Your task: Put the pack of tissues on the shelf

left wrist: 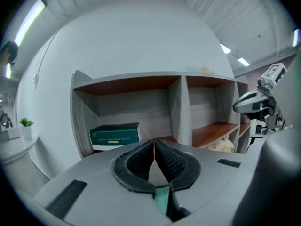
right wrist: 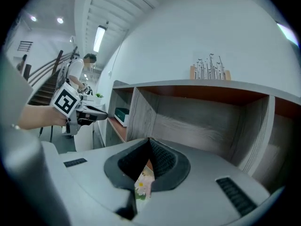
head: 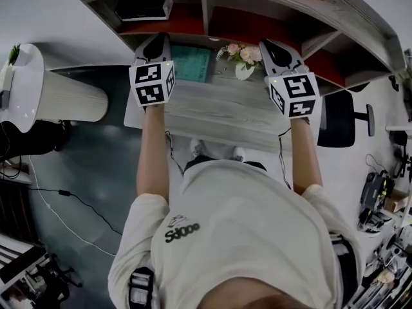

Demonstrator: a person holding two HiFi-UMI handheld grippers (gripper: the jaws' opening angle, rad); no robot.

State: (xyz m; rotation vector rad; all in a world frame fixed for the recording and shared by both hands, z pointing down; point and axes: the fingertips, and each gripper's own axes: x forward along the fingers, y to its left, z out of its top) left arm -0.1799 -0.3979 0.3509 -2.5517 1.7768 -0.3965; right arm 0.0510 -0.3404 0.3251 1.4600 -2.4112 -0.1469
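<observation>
A flat teal-green pack (head: 193,63) lies on the grey desk (head: 212,111), just below the shelf (head: 206,18); a sliver of the teal-green pack (left wrist: 162,199) shows under the jaws in the left gripper view. My left gripper (head: 156,40) hovers at its left edge, pads together with nothing between them (left wrist: 154,142). My right gripper (head: 273,46) hangs over the desk's right side beside the flowers, its pads also meeting on nothing (right wrist: 149,140). Both point at the shelf's lower bays.
A dark green box (left wrist: 115,134) stands in the shelf's left bay (head: 143,6). A small vase of pink flowers (head: 243,60) stands on the desk between the grippers. A wooden holder (right wrist: 210,71) sits on the shelf top. A black chair (head: 341,118) stands right of the desk.
</observation>
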